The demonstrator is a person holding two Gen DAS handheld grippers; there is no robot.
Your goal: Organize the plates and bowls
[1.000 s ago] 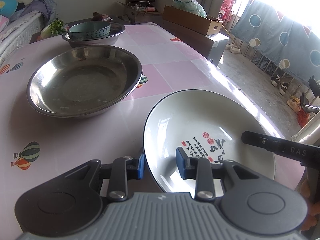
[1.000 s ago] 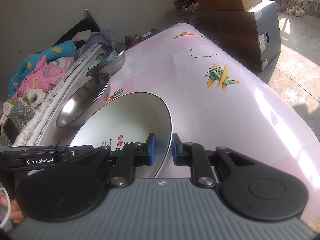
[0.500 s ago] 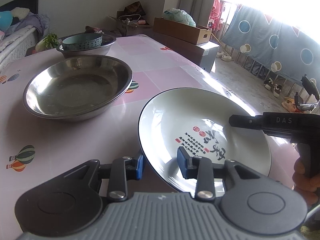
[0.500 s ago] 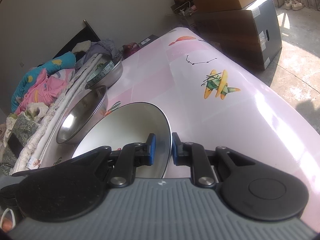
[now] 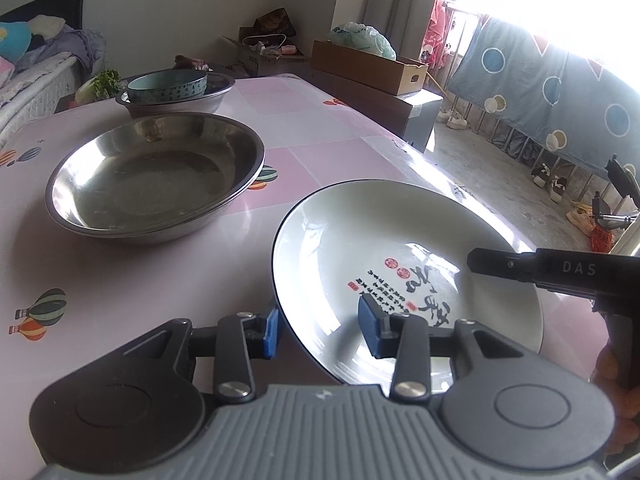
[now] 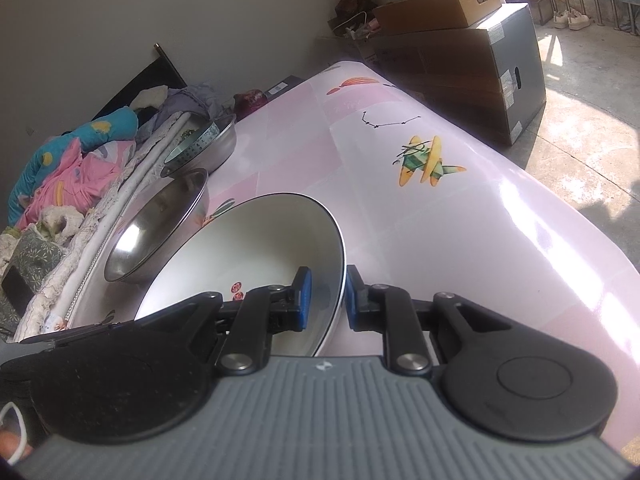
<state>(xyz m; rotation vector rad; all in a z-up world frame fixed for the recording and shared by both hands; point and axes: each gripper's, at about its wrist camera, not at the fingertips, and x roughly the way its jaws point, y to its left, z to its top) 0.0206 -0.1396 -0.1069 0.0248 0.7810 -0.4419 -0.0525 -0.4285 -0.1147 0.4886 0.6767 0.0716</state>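
Observation:
A white plate (image 5: 360, 248) with a dark rim and red and black calligraphy is held above the pink table (image 5: 120, 280). My left gripper (image 5: 320, 330) is open, its jaws astride the plate's near rim without squeezing it. My right gripper (image 6: 325, 296) is shut on the plate's (image 6: 256, 248) opposite rim and carries it. A large steel basin (image 5: 156, 176) sits to the left, also seen in the right wrist view (image 6: 156, 224). Behind it a teal bowl (image 5: 168, 86) rests inside a smaller steel basin (image 5: 180, 102).
A bed with piled clothes (image 6: 72, 168) runs along the table's far side. Cardboard boxes (image 5: 368, 66) and a dark cabinet (image 6: 480, 64) stand beyond the table. A blue patterned cloth (image 5: 560, 92) hangs by the window at right.
The plate has been lifted off the table and tilted slightly, with both grippers rising with it. The basins have not moved.

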